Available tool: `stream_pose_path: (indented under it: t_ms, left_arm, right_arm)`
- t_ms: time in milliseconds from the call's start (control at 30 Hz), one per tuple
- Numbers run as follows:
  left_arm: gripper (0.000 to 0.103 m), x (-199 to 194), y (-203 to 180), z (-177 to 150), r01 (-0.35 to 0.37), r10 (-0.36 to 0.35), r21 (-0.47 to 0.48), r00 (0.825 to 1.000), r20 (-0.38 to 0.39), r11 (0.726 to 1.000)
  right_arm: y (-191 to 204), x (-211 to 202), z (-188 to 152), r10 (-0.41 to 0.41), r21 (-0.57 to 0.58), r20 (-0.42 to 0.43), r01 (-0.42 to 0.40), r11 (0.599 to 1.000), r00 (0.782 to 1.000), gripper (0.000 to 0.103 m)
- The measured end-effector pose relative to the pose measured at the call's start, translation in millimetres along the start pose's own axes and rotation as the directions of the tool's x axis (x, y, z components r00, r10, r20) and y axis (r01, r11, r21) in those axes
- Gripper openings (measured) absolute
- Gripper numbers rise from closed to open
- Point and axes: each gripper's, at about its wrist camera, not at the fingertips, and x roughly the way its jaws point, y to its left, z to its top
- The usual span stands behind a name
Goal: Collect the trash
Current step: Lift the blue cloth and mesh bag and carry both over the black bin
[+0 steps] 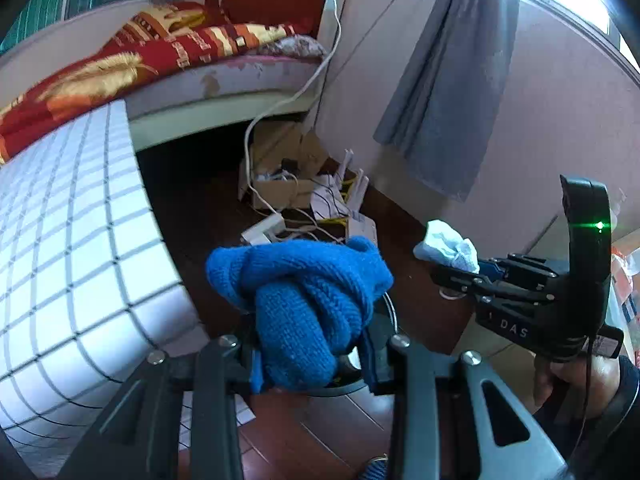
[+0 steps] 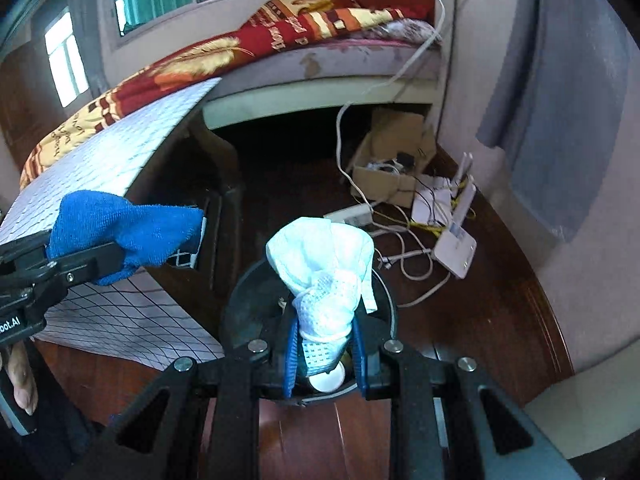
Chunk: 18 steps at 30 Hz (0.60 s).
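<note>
Two tongs are showing, each one carrying a single piece of cloth. Left tongs point(image 1: 308, 360) are squeezing narrow on one blue knitted cloth point(image 1: 304, 300), bunched into a fat wad that is bulging out above the pads. In the right wrist view the same blue cloth point(image 2: 124, 232) is sticking out sideways from the left tongs point(image 2: 80, 264), beside the edge of the table point(image 2: 120, 160) with its white grid cover.

Right tongs point(image 2: 324, 352) are pinching narrow on one white crumpled cloth point(image 2: 324, 272), part mesh, part thin fabric, which is fanning out above the blue pads. It is hanging right over one dark round bin point(image 2: 248, 300) on the floor; one pale round object is lying inside the bin, just beneath the pads, and I cannot tell what it is. From the left wrist view the right tongs point(image 1: 444, 276) are reaching in from the right with the white wad point(image 1: 448, 244) at their tip, and a hand point(image 1: 560, 376) is gripping the handle.

Beyond, on the wooden floor point(image 2: 500, 300), one open cardboard box point(image 2: 392, 160), one white router point(image 2: 456, 240) with upright antennas and one white power strip point(image 2: 352, 214) are lying among tangled cables. One bed point(image 2: 320, 68) with one red patterned blanket point(image 2: 240, 52) is standing behind the table, and one grey curtain point(image 1: 452, 92) is hanging on the wall.
</note>
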Motion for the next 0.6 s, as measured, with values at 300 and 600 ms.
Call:
stream_pose_path:
  t_ms: [300,600]
  left_arm:
    - [0.037,42,-12,-9,0.015,-0.016,-0.018,0.997,-0.078,1.0]
    - [0.037,76,-8,-22,-0.017,0.012,-0.032,0.989,-0.145,0.999]
  right_arm:
    - [-22,28,-20,-0.012,0.02,-0.087,0.013,1.0,0.996,0.024]
    - [-20,54,-25,-0.006,-0.02,-0.144,0.003,1.0,0.99,0.024]
